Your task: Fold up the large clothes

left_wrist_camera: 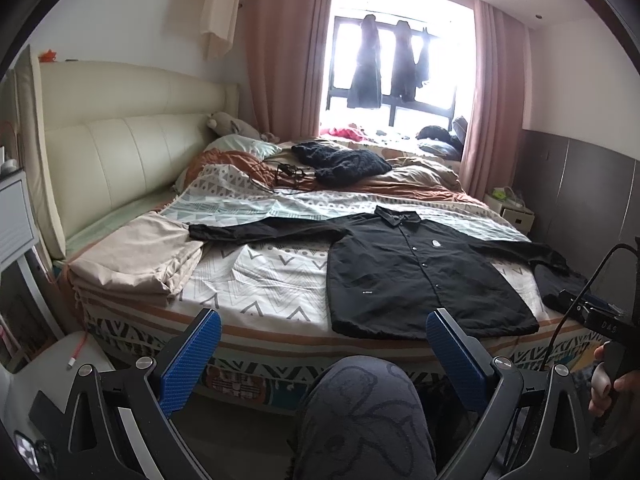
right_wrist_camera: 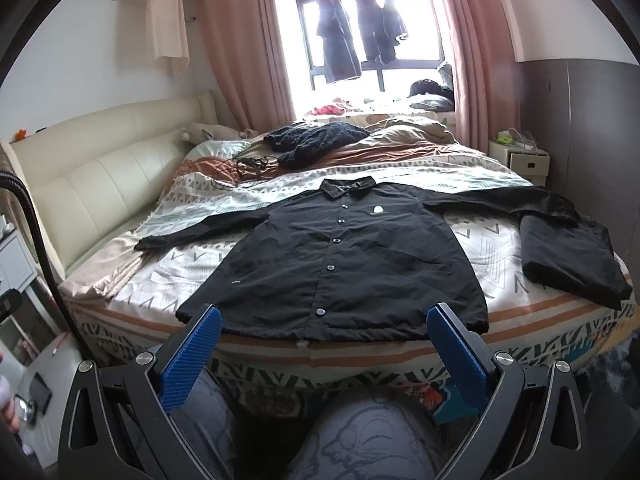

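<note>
A patterned knee [right_wrist_camera: 372, 440] hides the bed's [right_wrist_camera: 360, 360] near edge. Both the left gripper [left_wrist_camera: 323, 334] and right gripper [right_wrist_camera: 323, 330] hang short of the bed, jaws wide apart, holding nothing. The black jacket [right_wrist_camera: 332, 264] lies flat, buttoned, sleeves outspread, collar at twelve o'clock. At three o'clock, a folded dark garment [right_wrist_camera: 568, 264].
</note>
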{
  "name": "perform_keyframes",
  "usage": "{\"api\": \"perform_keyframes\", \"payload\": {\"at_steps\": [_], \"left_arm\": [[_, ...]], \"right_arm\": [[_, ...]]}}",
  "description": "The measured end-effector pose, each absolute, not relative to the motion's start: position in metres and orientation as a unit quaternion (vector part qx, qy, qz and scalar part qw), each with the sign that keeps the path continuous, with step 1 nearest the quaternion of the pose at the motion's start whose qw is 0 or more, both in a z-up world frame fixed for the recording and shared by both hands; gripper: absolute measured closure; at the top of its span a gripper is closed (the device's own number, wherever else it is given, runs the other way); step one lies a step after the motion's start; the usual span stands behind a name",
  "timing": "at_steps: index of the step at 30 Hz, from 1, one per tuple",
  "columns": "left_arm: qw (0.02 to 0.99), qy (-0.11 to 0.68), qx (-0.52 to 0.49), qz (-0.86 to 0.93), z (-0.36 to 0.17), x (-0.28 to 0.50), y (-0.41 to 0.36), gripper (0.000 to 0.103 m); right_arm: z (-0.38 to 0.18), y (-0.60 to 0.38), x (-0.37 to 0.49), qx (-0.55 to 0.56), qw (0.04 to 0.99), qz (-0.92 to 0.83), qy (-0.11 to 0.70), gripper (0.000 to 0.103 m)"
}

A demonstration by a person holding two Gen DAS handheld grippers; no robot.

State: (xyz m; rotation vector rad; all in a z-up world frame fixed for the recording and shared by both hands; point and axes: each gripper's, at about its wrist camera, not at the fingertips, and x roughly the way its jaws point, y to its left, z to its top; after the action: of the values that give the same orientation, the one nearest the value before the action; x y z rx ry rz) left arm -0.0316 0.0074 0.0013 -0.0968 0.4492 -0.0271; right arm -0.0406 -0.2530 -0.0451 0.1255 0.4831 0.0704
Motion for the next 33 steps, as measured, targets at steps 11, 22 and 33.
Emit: {"api": "perform_keyframes", "payload": {"at_steps": [11,22,33], "left_arm": [[0.973,0.224,-0.049,-0.014,0.000,-0.031,0.009,0.000],[0.973,0.223,-0.050,-0.015,0.000,-0.032,0.009,0.000],[0.973,0.225,-0.041,-0.021,0.002,-0.040,0.014,0.000]], "right_arm": [[-0.045,-0.254,-0.040,0.060,0.968,0.032,0.241,0.000],[-0.045,-0.255,-0.041,0.058,0.968,0.030,0.241,0.000],[-0.034,-0.259,-0.054,0.073,0.970,0.024,0.229,0.000]]}}
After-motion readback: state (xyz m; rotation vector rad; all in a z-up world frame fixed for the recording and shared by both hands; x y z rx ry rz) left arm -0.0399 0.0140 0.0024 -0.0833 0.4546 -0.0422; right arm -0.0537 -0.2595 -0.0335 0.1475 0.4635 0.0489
